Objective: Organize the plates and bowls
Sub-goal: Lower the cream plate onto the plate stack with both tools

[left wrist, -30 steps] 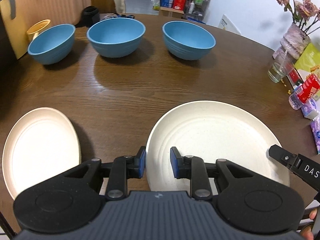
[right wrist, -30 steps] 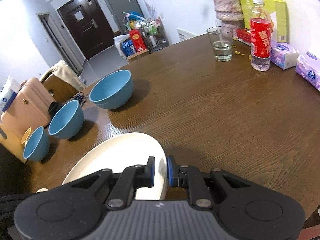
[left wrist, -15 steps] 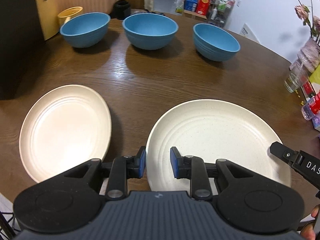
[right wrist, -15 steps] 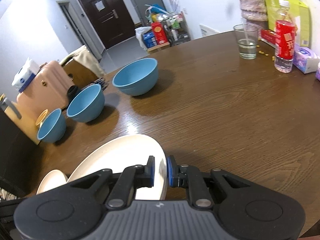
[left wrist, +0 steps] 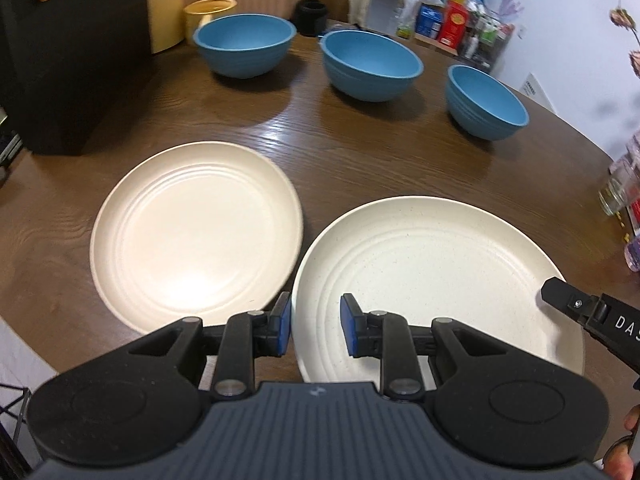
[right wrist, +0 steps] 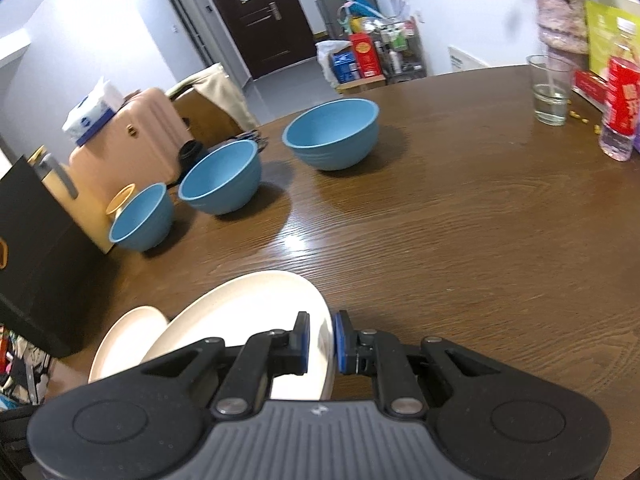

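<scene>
Both grippers hold one cream plate (left wrist: 432, 276), lifted above the brown table (left wrist: 360, 160). My left gripper (left wrist: 315, 330) is shut on its near left rim. My right gripper (right wrist: 321, 343) is shut on its right rim; the held plate shows there too (right wrist: 248, 312). A second cream plate (left wrist: 196, 232) lies on the table to the left, also in the right wrist view (right wrist: 124, 340). Three blue bowls stand upright in a row at the back: left (left wrist: 245, 50), middle (left wrist: 370, 65), right (left wrist: 486, 102).
A drinking glass (right wrist: 552, 96), a red-labelled bottle (right wrist: 620, 112) and a flower vase (right wrist: 560, 24) stand at the table's right side. A black box (left wrist: 72, 52) stands at the far left. A pink suitcase (right wrist: 132, 140) stands beyond the table.
Both grippers have carried the held plate to the left. The second plate and the bowls have shifted right in the left wrist view. Both grips are unchanged.
</scene>
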The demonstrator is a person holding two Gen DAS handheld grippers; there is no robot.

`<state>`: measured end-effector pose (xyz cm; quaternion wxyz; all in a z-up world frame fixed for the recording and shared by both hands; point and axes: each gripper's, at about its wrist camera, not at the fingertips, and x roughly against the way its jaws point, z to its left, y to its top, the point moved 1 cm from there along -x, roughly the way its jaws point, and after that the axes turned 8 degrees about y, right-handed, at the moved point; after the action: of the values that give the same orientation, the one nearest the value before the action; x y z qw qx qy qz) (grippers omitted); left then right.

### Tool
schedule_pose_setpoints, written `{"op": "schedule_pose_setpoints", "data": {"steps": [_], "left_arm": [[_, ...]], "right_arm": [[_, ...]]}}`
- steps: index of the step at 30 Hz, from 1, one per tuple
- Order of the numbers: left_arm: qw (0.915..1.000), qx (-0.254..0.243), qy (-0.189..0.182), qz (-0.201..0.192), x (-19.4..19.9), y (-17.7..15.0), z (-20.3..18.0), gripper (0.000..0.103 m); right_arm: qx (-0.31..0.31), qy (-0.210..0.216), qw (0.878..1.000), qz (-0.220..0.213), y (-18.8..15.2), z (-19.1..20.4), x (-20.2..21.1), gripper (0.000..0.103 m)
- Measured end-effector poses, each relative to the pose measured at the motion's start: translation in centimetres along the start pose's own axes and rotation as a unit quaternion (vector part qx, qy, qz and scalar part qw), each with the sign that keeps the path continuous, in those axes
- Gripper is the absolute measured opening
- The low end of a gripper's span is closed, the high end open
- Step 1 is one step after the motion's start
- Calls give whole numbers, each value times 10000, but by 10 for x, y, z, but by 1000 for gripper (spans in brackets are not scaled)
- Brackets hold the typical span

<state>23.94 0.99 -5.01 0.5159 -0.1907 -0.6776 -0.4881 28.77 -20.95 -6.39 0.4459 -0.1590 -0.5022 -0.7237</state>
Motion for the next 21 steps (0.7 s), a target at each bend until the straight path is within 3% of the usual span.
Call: {"op": "schedule_pose_setpoints", "data": {"steps": [21], "left_arm": [[9979,603,187,-156,-4,17,86,26]], "right_arm": [[626,261,9973,297,-10,84,-38,13]]}}
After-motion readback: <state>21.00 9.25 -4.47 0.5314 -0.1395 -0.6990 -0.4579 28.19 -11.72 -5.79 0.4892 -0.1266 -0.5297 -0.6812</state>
